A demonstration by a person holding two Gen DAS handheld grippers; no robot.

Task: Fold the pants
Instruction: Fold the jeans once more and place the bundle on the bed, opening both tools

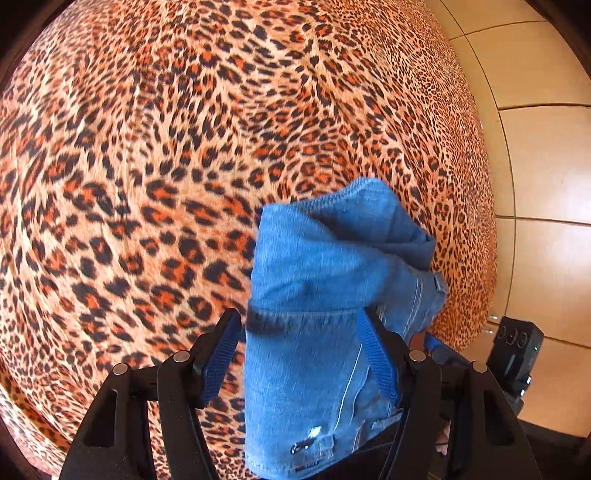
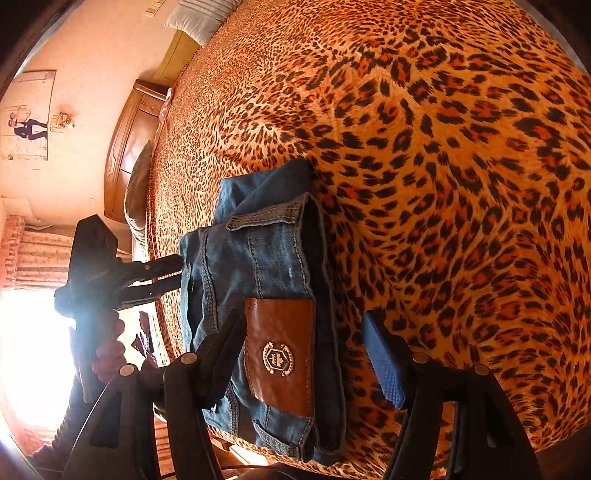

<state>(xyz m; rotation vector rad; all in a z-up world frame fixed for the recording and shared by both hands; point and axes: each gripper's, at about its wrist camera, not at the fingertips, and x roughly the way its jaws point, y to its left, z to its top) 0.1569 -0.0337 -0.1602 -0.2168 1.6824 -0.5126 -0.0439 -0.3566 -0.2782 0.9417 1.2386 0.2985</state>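
With both the left gripper (image 1: 306, 354) and right gripper (image 2: 306, 354) spread and nothing clamped, the folded jeans (image 2: 266, 288) could be snagged by a finger and pulled undone near the bed (image 2: 443, 147) edge.

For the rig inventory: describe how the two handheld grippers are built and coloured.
Left gripper and right gripper match: black plastic linkage arms, round silver pivot pins, blue ribbed pads on the fingers. A dark knitted sleeve shows behind the left one.

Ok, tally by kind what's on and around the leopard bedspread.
Folded jeans: 1
Leather patch on the jeans: 1
Leopard bedspread: 1
Pillow: 1
Left tool: 1
Right tool: 1
Total: 6
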